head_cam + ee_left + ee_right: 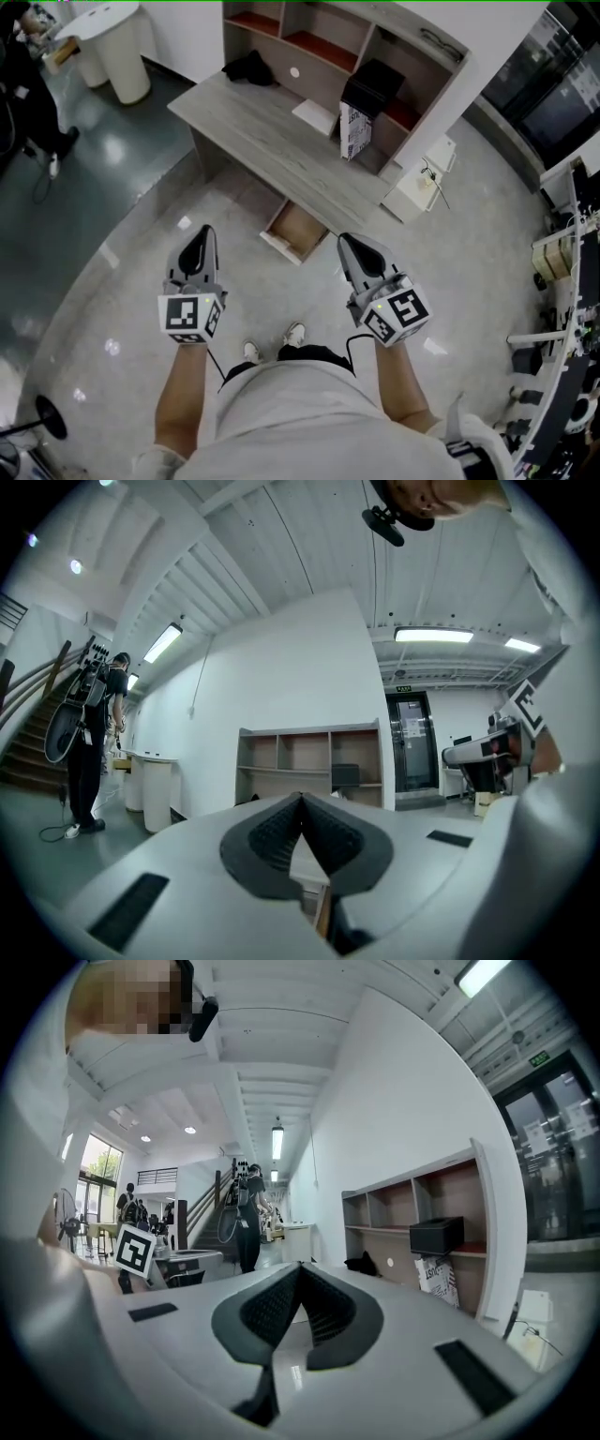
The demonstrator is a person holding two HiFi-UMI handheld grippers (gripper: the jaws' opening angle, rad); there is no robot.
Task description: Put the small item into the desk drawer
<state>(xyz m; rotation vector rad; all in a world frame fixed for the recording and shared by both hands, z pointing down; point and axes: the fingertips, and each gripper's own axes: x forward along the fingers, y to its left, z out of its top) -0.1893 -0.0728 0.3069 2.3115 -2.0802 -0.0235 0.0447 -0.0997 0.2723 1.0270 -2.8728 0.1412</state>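
A grey wooden desk [253, 127] with a shelf unit [323, 42] stands ahead of me in the head view. Its drawer [295, 232] is pulled open under the front edge and looks empty. On the desktop lie a white flat item [316, 116], a black bundle [248, 67] and a printed box [355, 129]. My left gripper [201, 236] and right gripper [349, 244] hang over the floor short of the drawer, both shut with nothing between the jaws. The left gripper [301, 799] and right gripper [298, 1269] point toward the shelf unit [305, 771].
A black box [373, 86] sits in the shelf unit. A white side unit [422, 183] stands right of the desk. White round stands [117, 47] and a person [19, 84] are far left. Racks [562, 281] line the right side. My feet [272, 345] are on the shiny floor.
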